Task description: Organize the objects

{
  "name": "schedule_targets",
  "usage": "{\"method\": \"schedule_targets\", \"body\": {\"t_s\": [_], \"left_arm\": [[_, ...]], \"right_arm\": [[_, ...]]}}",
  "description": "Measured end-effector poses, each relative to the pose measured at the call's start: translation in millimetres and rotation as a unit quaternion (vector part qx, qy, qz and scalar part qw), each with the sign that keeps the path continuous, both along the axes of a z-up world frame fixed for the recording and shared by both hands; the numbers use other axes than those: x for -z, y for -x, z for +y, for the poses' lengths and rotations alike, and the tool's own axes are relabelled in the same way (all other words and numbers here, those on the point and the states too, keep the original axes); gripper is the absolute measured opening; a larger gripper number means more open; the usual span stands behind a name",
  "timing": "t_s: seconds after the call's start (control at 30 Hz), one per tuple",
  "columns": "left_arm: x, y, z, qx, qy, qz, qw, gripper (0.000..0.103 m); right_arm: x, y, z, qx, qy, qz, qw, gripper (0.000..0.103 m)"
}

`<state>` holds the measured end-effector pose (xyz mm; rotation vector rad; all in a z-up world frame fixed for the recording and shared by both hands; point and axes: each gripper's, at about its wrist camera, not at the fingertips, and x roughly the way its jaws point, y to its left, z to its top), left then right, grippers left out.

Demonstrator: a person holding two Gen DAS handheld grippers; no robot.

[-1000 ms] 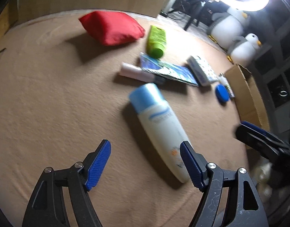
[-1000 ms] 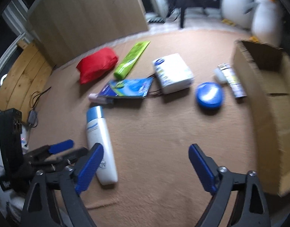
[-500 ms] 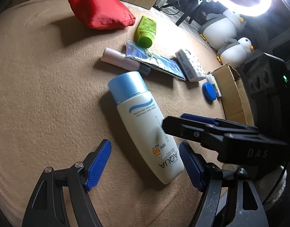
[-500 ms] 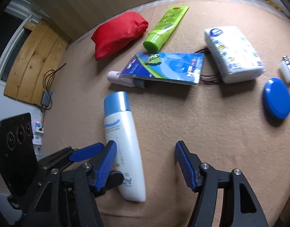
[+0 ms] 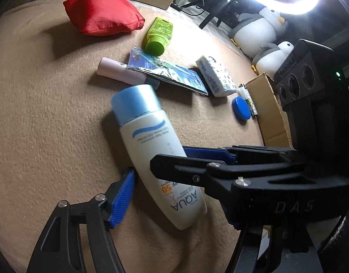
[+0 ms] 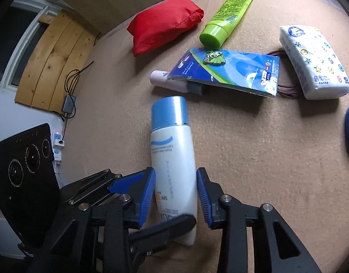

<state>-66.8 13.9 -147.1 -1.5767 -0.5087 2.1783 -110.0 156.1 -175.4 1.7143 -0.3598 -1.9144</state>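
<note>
Two grippers at frame bottom — right gripper (image 6: 175,195) narrowly straddling sunscreen bottle (image 6: 172,159); left gripper (image 5: 174,195) likewise astride it, grip unclear — bare carpet (image 6: 265,170) rightward.

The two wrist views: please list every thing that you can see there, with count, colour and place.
Sunscreen bottle: one, white with light blue cap, lying in the near middle of the tan mat.
Pouch: one, red, far left.
Tube: one, green, right of the pouch.
Flat packet: one, blue and green, middle, lying over a pink tube.
Tissue pack: one, white with coloured marks, right.
Round tin: one, blue, beside the cardboard box.
Penguin toys: two, white and grey, beyond the mat.
Left gripper: black with blue pads, around the bottle's base.
Right gripper: same colours, astride the bottle's lower body.
</note>
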Motion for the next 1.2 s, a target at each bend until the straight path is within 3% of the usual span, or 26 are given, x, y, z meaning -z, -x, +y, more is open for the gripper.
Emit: {"method": "schedule_targets", "body": {"t_s": [0.07, 0.33, 0.57, 0.8, 1.2], "left_arm": [[1, 1, -1, -0.004, -0.002, -0.004, 1.0, 0.058], [-5, 0, 16, 0.003, -0.006, 0.0, 1.0, 0.058], [-34, 2, 53, 0.034, -0.003, 0.033, 0.9989, 0.058], [-61, 11, 116, 0.086, -0.015, 0.059, 0.9945, 0.058], [-92, 17, 254, 0.172, -0.033, 0.095, 0.9799, 0.058]], "right_arm": [[-4, -1, 2, 0.004, -0.003, 0.007, 1.0, 0.033], [-10, -5, 19, 0.029, -0.001, 0.014, 0.999, 0.032], [-40, -13, 59, 0.067, 0.0, 0.046, 0.997, 0.032], [-71, -29, 127, 0.131, -0.002, 0.072, 0.989, 0.032], [-102, -60, 243, 0.237, -0.018, 0.106, 0.966, 0.031]]}}
